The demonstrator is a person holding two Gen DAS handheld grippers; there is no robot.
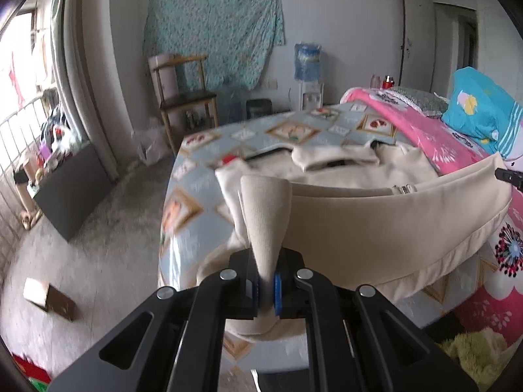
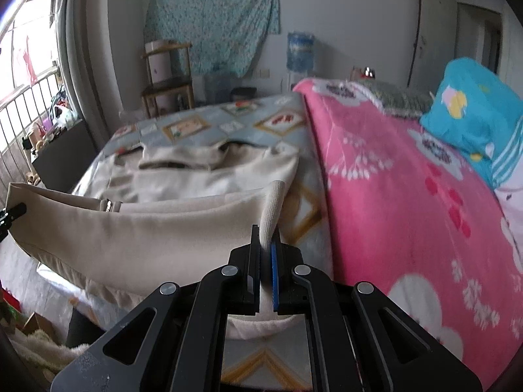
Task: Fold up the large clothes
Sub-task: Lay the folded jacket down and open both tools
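A large cream garment (image 1: 376,219) lies on the bed, its far part flat and its near hem lifted and stretched between the two grippers. My left gripper (image 1: 267,285) is shut on the hem's left corner, which stands up in a ribbed fold. My right gripper (image 2: 265,274) is shut on the garment's (image 2: 147,228) right ribbed corner. The other gripper's tip shows at the right edge of the left wrist view (image 1: 510,176) and at the left edge of the right wrist view (image 2: 13,212).
The bed has a blue patterned sheet (image 1: 202,176), a pink blanket (image 2: 392,196) and a turquoise pillow (image 2: 474,111) on its right. A wooden chair (image 1: 183,98), a water dispenser (image 1: 307,65), a dark cabinet (image 1: 72,192) and a box (image 1: 49,297) on the floor are to the left.
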